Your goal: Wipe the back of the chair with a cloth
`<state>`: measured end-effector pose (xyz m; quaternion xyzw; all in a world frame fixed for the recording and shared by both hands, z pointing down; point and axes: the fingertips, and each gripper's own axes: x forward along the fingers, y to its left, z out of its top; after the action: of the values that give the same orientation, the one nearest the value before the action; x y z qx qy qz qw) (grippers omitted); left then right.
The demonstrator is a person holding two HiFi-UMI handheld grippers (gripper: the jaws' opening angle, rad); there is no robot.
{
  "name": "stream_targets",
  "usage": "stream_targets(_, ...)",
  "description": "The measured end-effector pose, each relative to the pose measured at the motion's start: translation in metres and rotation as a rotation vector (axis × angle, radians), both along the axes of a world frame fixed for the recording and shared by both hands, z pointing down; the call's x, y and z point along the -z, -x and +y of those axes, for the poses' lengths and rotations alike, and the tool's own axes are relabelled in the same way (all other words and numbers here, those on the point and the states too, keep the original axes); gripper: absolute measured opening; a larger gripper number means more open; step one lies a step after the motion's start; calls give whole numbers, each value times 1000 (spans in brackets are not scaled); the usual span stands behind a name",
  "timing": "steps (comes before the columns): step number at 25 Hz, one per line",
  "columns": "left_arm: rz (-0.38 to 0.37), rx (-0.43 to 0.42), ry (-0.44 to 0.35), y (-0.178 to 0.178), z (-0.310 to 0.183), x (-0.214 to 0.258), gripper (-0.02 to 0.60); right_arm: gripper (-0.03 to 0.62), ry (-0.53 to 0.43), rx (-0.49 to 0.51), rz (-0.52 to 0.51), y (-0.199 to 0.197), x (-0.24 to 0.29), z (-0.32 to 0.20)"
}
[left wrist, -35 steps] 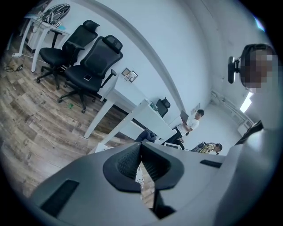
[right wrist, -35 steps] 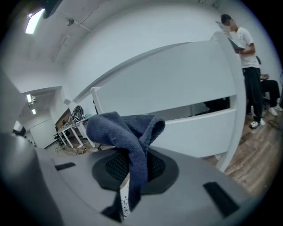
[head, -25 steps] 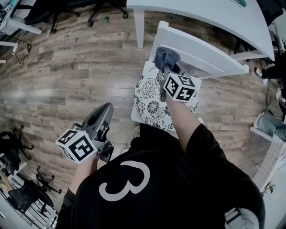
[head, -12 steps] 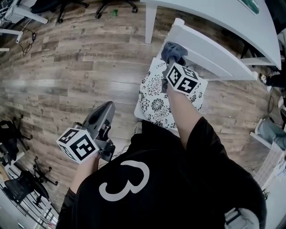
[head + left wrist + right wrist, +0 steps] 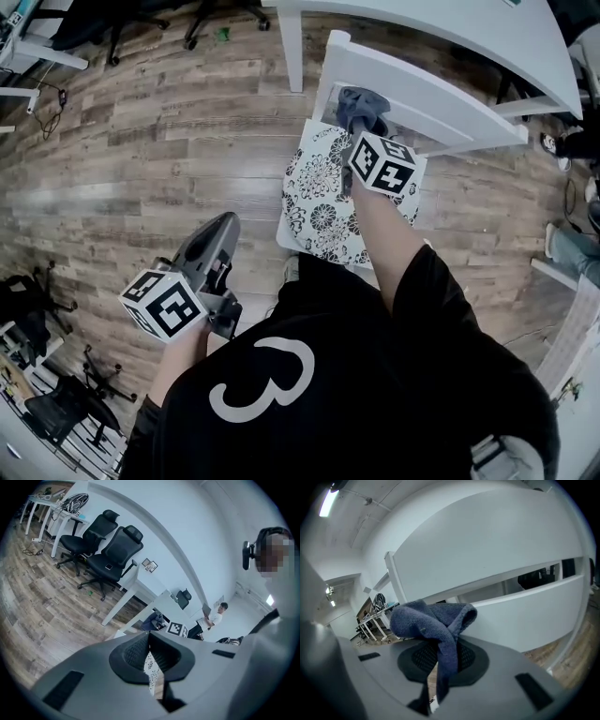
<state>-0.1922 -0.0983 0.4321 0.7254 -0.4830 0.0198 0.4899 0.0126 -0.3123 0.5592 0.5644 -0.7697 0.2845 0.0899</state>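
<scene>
A wood-plank floor (image 5: pixel 159 159) fills most of the head view, and a white counter (image 5: pixel 441 28) runs along the top edge of it. Just in front of the counter stands a white chair (image 5: pixel 427 98), its back a broad top rail over a narrower lower rail with an open slot between them, as the right gripper view shows (image 5: pixel 501 550). The seat carries a white cushion (image 5: pixel 314 202) printed with black flowers. The person wears a black shirt (image 5: pixel 356 394) with a white 3 on it, and the right arm reaches forward over the cushion. The right tongs (image 5: pixel 359 129) point at the chair back near its left post, and their 2 jaws are clamped on a dark blue cloth (image 5: pixel 362 105). In the right gripper view the cloth (image 5: pixel 433 618) bunches up above the jaws, with 1 strip hanging down between them, and the bunch sits against the front face of the chair back, low on the rail. The left tongs (image 5: pixel 222 228) are held well apart from the chair, over bare floor at the person's left side; their jaws are drawn together with nothing between them (image 5: pixel 151 654). Behind them, the left gripper view shows 2 black office chairs (image 5: pixel 112 550).
</scene>
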Motion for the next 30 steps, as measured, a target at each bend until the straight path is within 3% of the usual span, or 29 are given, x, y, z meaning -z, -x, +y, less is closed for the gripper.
stream_targets(14,20,-197,0,-76,-29,-5,14,46,-6,-163,51,-125,2,23)
stream_targets(22,28,-291,7,-112,-46,-9,14,46,13,-319,54,-204,-1,39)
stream_targets(30,42,-337,9,-136,-64,-12,14,46,28,-351,19,-228,-2,44)
